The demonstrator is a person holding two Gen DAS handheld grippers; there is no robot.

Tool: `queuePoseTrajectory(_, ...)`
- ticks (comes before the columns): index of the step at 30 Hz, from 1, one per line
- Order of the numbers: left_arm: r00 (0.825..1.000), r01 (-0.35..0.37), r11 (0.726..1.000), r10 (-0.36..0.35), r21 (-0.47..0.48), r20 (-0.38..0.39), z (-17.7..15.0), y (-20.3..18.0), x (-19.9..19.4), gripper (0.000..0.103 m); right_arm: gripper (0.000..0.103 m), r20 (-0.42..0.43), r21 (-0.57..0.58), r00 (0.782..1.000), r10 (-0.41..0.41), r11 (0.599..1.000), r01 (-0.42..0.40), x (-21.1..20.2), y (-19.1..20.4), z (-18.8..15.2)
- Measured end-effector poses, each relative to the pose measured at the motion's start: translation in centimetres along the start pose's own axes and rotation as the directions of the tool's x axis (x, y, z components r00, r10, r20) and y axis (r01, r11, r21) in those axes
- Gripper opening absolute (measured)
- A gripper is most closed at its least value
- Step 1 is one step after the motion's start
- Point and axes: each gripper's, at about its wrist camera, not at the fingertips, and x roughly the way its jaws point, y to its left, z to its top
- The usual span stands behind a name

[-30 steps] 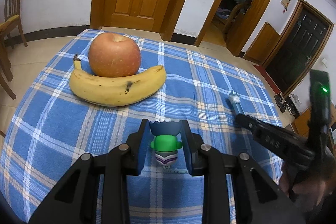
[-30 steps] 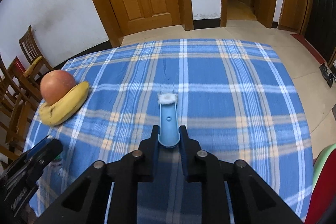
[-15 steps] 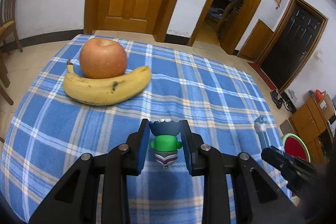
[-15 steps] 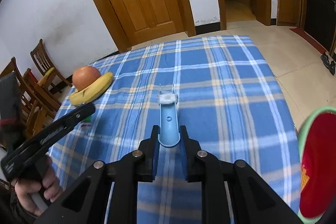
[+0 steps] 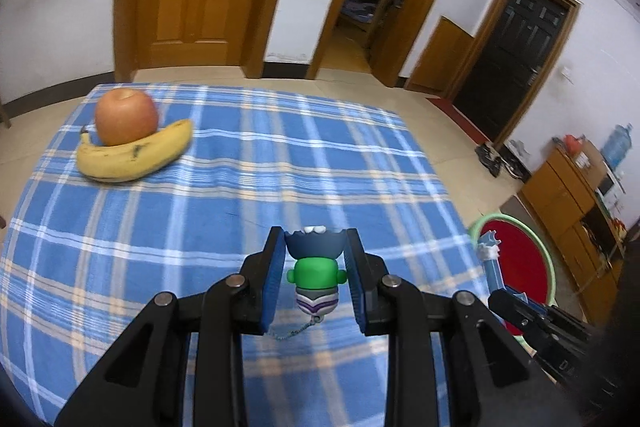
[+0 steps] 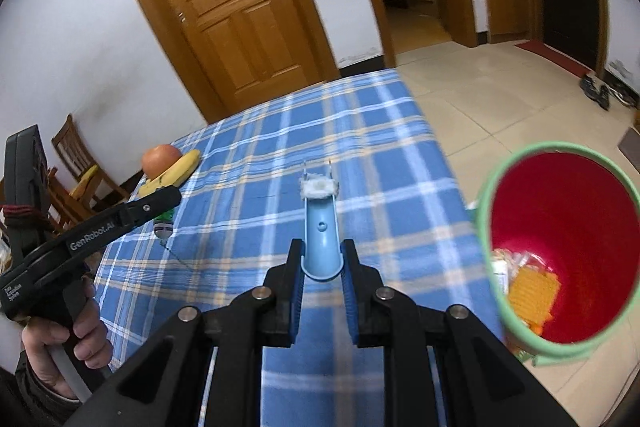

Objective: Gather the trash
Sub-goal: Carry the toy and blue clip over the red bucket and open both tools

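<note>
Both pickups done, drops left. Left gripper [image 5: 316,281] jaws clamp the toy figure [image 5: 317,269], centre frame; right gripper [image 6: 322,273] jaws pinch the blue tube [image 6: 321,231]. Red bin [image 6: 560,251] at frame right, already holding scraps. Apple [image 5: 125,117] and banana [image 5: 134,157] untouched on worktop [image 5: 280,167].

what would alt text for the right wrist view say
The right hand-held gripper is shut on a light blue plastic piece tipped with white fluff, above a blue plaid tablecloth. A red bin with a green rim stands at right; the left hand-held gripper, an apple and banana lie left.
</note>
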Motion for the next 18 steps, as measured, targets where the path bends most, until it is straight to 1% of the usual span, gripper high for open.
queuePoseTrajectory(9,0.996,0.082,0.994,-0.079,0.077,-0.046,-1.0,-5.9,-0.1,0.030,0.020,0.033,0.083,0.995,-0.092,0.993,0.089,-3.7,-5.6,-1.3)
queuePoseTrajectory(18,0.985,0.155,0.976,-0.140,0.154,-0.101,-2.1,-12.0,1.0,0.030,0.020,0.027,0.173,0.985,-0.172,0.971,0.165,-5.2,-12.0,-2.5)
